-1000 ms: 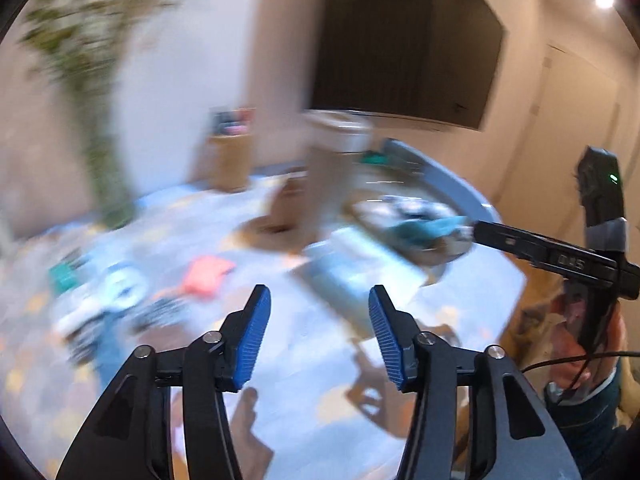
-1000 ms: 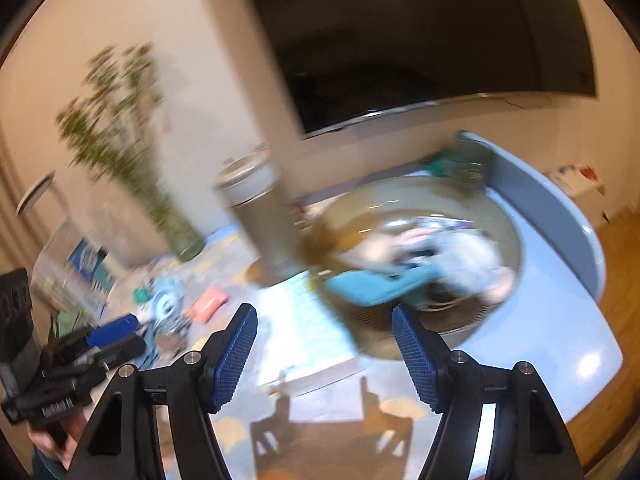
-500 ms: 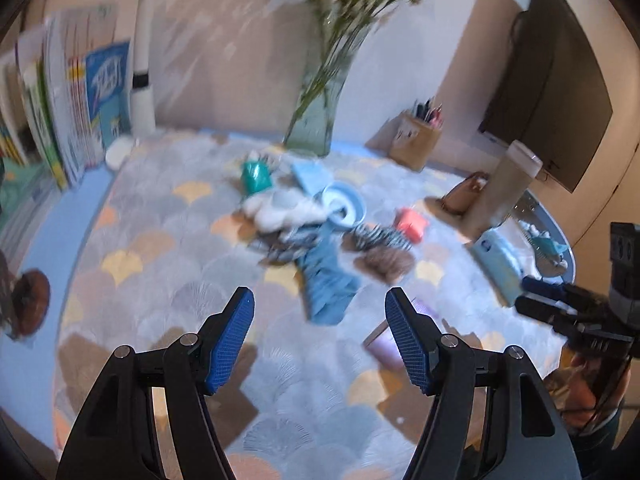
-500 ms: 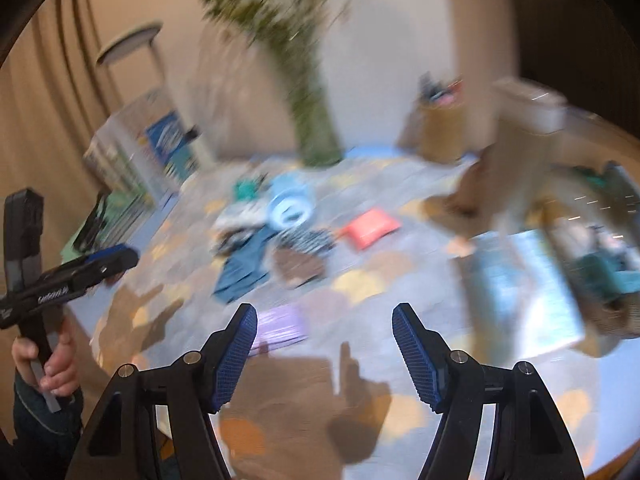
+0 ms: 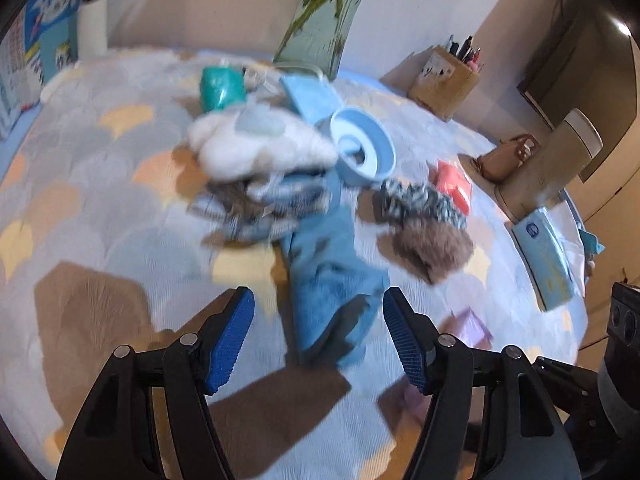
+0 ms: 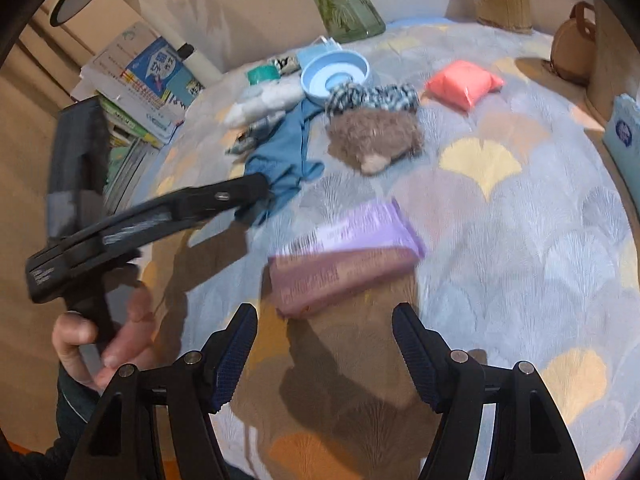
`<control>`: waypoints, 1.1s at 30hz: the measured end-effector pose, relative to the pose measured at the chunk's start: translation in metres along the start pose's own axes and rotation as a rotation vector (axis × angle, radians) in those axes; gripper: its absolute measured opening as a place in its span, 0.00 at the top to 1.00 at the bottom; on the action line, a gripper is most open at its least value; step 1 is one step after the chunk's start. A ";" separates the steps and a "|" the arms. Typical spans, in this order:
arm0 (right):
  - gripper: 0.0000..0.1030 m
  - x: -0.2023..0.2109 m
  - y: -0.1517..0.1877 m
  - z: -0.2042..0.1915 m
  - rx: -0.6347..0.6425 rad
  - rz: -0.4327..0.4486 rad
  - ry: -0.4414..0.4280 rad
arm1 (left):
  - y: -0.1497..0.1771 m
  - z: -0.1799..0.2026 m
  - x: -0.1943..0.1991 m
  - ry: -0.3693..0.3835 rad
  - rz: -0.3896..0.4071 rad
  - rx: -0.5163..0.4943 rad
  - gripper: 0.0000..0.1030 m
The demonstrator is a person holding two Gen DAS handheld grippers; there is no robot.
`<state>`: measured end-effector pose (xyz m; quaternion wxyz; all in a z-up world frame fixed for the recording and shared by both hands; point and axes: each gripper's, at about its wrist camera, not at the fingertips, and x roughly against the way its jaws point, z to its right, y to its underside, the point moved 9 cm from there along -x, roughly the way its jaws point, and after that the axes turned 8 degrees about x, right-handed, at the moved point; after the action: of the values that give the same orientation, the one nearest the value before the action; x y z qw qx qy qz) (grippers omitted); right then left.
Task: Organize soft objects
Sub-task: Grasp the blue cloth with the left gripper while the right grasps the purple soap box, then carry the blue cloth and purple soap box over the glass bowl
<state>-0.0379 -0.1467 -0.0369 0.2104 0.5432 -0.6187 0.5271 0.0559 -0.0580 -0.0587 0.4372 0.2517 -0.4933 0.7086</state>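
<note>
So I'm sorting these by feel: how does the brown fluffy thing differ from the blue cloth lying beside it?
The brown fluffy thing is a rounded, furry lump; the blue cloth is flat, smooth fabric. The brown one sits compact in one spot, whereas the blue cloth stretches long and crumpled, one end reaching the light blue bowl. The left gripper, jaws open, faces the blue cloth, not the brown thing. Both lie loose on the patterned mat, ungrasped.

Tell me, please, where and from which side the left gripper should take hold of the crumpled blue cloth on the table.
Probably the near, bunched end of the blue cloth, approached from above. That end lies just ahead of the open left gripper, and its folds stand raised off the patterned tablecloth, giving the pads something to pinch. The far end runs beneath a striped fabric pile, so pulling there may drag it.
</note>
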 end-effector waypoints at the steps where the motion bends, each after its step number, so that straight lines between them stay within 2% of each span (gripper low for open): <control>1: 0.33 -0.003 -0.004 0.001 0.000 0.008 0.005 | -0.002 0.002 -0.002 0.002 -0.003 -0.005 0.38; 7: 0.33 -0.018 -0.035 0.002 0.015 0.053 0.064 | -0.011 0.000 -0.006 0.039 0.016 0.003 0.38; 10: 0.33 -0.027 -0.045 -0.001 0.056 0.073 0.144 | -0.014 -0.002 -0.006 0.062 0.026 0.018 0.38; 14: 0.34 -0.036 -0.042 -0.012 0.186 0.079 0.311 | -0.015 0.001 -0.008 0.027 0.031 0.008 0.38; 15: 0.36 -0.036 -0.040 -0.014 0.217 0.084 0.349 | -0.015 0.002 -0.009 0.012 0.032 0.001 0.38; 17: 0.45 -0.033 -0.036 -0.015 0.228 0.094 0.348 | -0.015 0.007 -0.013 -0.040 0.033 -0.026 0.38; 18: 0.53 -0.031 -0.035 -0.014 0.230 0.098 0.344 | -0.014 0.009 -0.014 -0.069 0.034 -0.040 0.39; 19: 0.61 -0.028 -0.033 -0.012 0.233 0.100 0.347 | -0.013 0.012 -0.016 -0.108 0.035 -0.062 0.46; 20: 0.62 -0.025 -0.031 -0.010 0.235 0.100 0.344 | -0.012 0.013 -0.017 -0.144 0.038 -0.084 0.63; 21: 0.62 -0.023 -0.029 -0.008 0.233 0.099 0.339 | -0.012 0.014 -0.018 -0.174 0.040 -0.103 0.68; 22: 0.62 -0.020 -0.027 -0.005 0.230 0.099 0.337 | -0.011 0.016 -0.018 -0.182 0.044 -0.117 0.79; 23: 0.62 -0.016 -0.024 -0.001 0.228 0.101 0.341 | -0.008 0.020 -0.016 -0.157 0.040 -0.117 0.89; 29: 0.62 0.009 0.000 0.020 0.192 0.102 0.335 | 0.030 0.027 0.011 -0.071 0.007 -0.153 0.90; 33: 0.62 0.027 0.013 0.036 0.146 0.113 0.321 | 0.059 0.020 0.035 -0.057 -0.012 -0.145 0.90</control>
<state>-0.0467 -0.1921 -0.0323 0.2365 0.4302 -0.5670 0.6615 -0.0142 -0.0707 -0.0518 0.4440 0.2426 -0.5541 0.6610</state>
